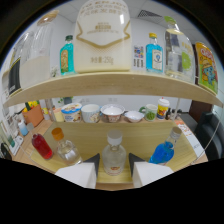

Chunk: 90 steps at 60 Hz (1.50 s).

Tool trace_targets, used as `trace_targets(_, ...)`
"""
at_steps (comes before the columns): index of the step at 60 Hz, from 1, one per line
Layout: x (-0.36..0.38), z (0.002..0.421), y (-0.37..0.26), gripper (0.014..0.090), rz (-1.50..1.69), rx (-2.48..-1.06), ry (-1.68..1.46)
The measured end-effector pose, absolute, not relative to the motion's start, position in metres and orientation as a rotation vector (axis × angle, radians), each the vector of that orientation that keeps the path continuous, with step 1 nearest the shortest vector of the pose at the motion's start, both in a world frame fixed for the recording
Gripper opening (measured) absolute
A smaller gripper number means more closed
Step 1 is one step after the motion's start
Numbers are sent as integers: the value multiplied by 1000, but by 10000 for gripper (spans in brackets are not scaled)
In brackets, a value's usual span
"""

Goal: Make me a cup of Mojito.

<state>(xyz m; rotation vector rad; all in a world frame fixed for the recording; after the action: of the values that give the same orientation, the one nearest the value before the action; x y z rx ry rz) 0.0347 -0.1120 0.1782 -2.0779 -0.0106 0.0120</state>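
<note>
At the bottom centre of the frame a clear bottle (pixel 113 152) stands upright on the worktop (pixel 90 131), long axis vertical, cap up. The gripper (pixel 113 172) is held apart, the bottle between its fingers with a gap visible at each side. The step in hand is judged to be grasping it: the body should be centred, clamped squarely and lifted straight, clear of the blue bottle (pixel 164 150) and small jar (pixel 65 149).

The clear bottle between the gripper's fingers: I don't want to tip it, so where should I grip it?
Grip the clear bottle on its wide body, straight from the front. It stands upright between the open gripper fingers, and its neck looks narrower, likely giving a poorer hold.
</note>
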Motion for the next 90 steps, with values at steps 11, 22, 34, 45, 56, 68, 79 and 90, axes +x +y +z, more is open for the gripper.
trace_targets(11, 33, 176, -109, 359, 41, -2074, -1)
trace_targets(22, 35, 180, -115, 342, 57, -2077, -5)
trace_targets(34, 44, 221, -150, 343, 66, -2013, -23)
trace_targets(45, 85, 220, -192, 342, 1, -2019, -5)
trace_targets(56, 122, 169, -221, 341, -71, -2104, 17)
trace_targets(68, 131, 133, -233, 343, -152, -2160, -50)
trace_targets(79, 145, 146, -221, 342, -463, -2111, -314)
trace_targets(90, 145, 178, -206, 339, -929, -1887, -786)
